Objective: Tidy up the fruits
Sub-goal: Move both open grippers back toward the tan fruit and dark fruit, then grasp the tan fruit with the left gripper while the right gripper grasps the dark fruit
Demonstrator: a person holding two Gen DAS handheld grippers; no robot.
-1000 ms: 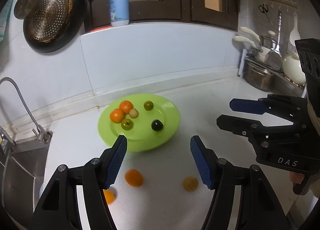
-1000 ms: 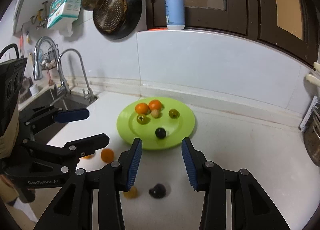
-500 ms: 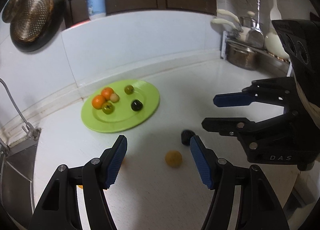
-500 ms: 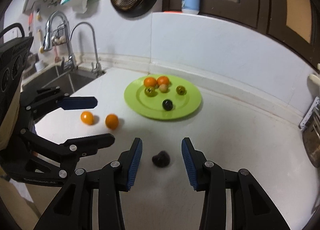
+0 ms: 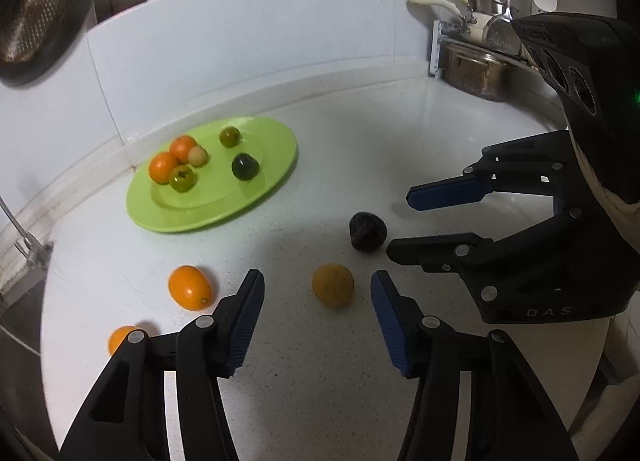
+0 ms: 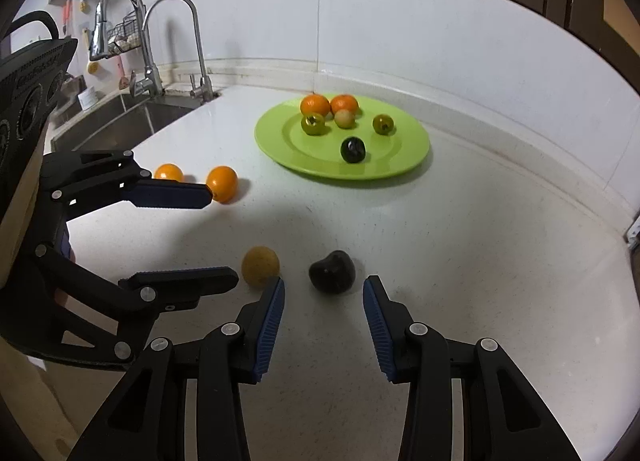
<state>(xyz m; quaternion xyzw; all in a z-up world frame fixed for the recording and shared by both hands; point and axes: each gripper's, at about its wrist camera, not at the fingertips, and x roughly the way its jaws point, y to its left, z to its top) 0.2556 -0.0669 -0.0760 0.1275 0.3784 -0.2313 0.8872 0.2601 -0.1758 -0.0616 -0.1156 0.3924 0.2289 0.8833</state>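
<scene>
Left gripper [image 5: 317, 293]: low over the counter, jaws apart and closing, with the yellow fruit [image 5: 333, 285] between the fingertips; the pads do not touch it.
Right gripper [image 6: 323, 293]: low over the counter, jaws apart, the dark fruit [image 6: 332, 271] just ahead of the gap between its fingers; no pad presses on it.
Yellow fruit: lies on the white counter [image 5: 320, 373], near the dark fruit and apart from it.
Dark fruit: wrinkled, almost black, on the counter well short of the plate [image 6: 404, 165].
Plate: lime green, toward the back wall, holding two oranges [image 6: 315, 105] side by side, a pale round fruit [image 6: 345, 118] touching them, two greenish fruits [image 6: 313, 124] and one black fruit [image 6: 353, 149] set apart near the middle.
Loose oranges [image 5: 189, 287]: two on the counter to the left of the left gripper, between the plate and the counter's near edge; one is partly hidden behind that gripper's finger in the left view.
Sink [image 6: 132, 121]: left of the plate, with two taps at its back rim.
Pot [image 5: 472, 71]: steel, at the far right of the counter.
</scene>
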